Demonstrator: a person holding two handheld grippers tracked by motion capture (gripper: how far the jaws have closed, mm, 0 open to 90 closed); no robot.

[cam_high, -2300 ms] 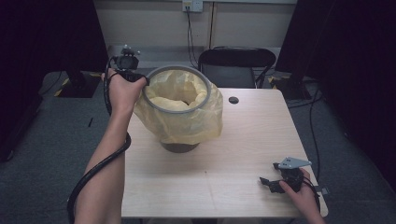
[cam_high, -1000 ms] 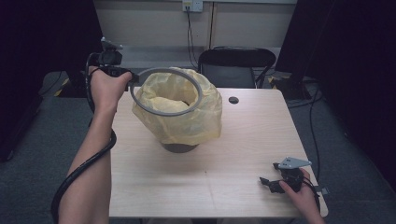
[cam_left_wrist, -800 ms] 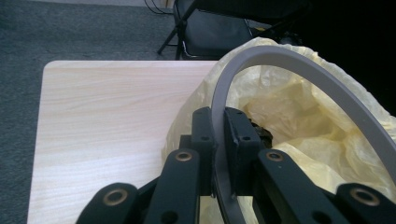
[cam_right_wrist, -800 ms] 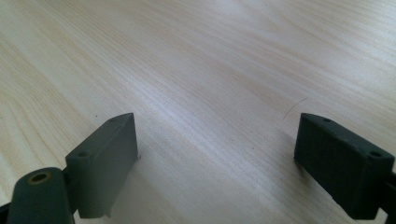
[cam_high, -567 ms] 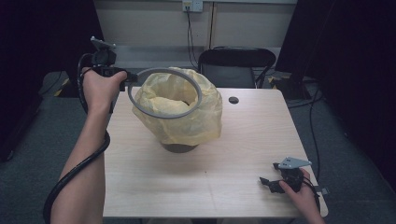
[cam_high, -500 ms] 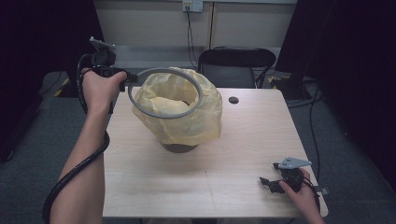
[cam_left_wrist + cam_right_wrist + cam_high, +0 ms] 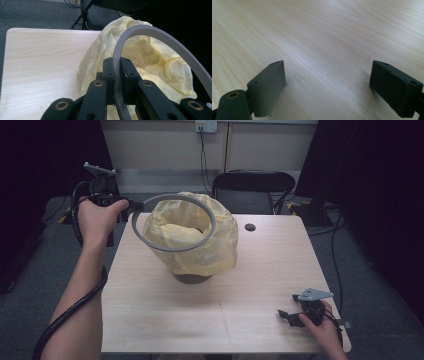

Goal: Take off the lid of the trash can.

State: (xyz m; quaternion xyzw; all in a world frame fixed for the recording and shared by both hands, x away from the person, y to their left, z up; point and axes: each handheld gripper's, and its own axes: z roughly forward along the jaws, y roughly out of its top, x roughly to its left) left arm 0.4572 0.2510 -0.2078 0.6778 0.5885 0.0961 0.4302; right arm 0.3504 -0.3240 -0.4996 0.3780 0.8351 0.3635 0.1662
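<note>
A grey ring (image 7: 175, 250) hangs tilted over the mouth of a yellow bag (image 7: 220, 245) that lines a dark bin (image 7: 192, 279) at the middle of the table. My left gripper (image 7: 134, 206) is shut on the ring's left edge, beyond the table's left side. In the left gripper view the two black jaws pinch the ring (image 7: 160, 35) between them, with the bag (image 7: 97, 60) right behind. My right gripper (image 7: 287, 308) rests on the table near its front right corner. Its jaws (image 7: 328, 82) stand wide apart with bare wood between them.
The pale wooden table (image 7: 270, 270) has a small black round spot (image 7: 250, 227) at the back right. A black chair (image 7: 252, 187) stands behind the table, and cables run from a wall socket (image 7: 206, 126). Grey carpet surrounds the table.
My left hand has drawn the ring leftward and a little up, from sitting around the bag's rim to tilted and shifted off to the left. The right gripper has stayed put.
</note>
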